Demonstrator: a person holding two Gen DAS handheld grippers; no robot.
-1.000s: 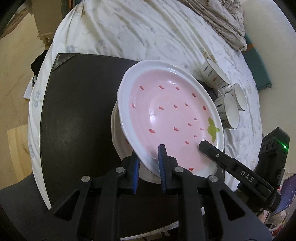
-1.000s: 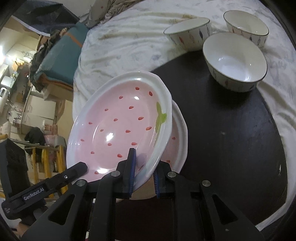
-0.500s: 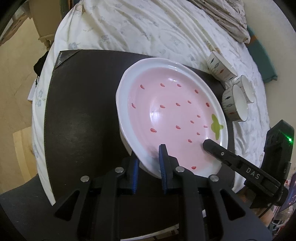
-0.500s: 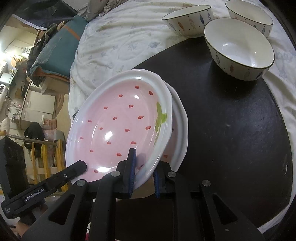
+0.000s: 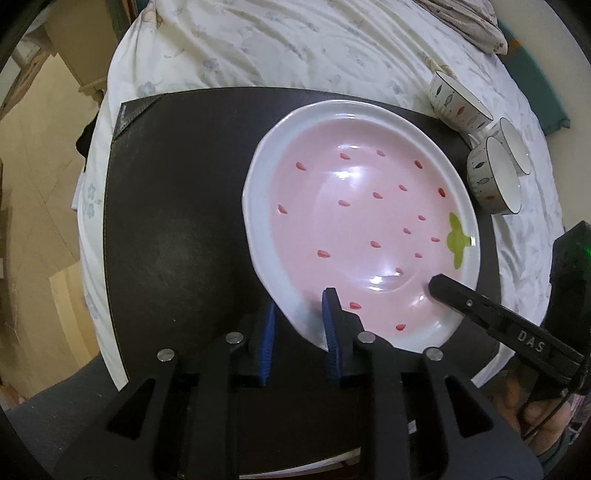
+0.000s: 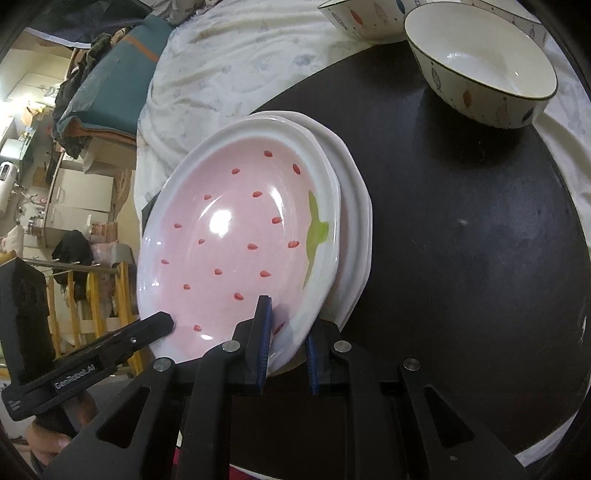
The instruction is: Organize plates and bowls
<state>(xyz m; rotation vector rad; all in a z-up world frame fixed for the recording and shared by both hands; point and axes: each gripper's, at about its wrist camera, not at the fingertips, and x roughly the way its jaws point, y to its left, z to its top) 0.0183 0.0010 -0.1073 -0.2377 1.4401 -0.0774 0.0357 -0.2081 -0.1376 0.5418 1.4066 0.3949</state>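
A pink strawberry plate (image 5: 354, 221) with a white rim is held by both grippers over a dark mat (image 5: 166, 206). My left gripper (image 5: 299, 314) is shut on its near rim. My right gripper (image 6: 288, 325) is shut on the opposite rim of the same plate (image 6: 240, 236). A second white plate (image 6: 354, 229) lies right under it on the mat; the top plate sits nearly nested on it, slightly tilted. Three patterned bowls stand at the mat's far end; one (image 5: 495, 181) (image 6: 484, 70) is on the mat edge, two (image 5: 458, 103) (image 5: 517, 147) on the sheet.
The mat lies on a bed with a white flowered sheet (image 5: 295, 44). A crumpled blanket (image 5: 469, 22) lies at the far end. A teal cushion (image 6: 110, 81) and cluttered furniture stand beyond the bed. The floor (image 5: 33, 184) is to the left.
Both grippers have lowered the pink plate down and over the white plate beneath; it now covers that plate almost fully and sits flatter.
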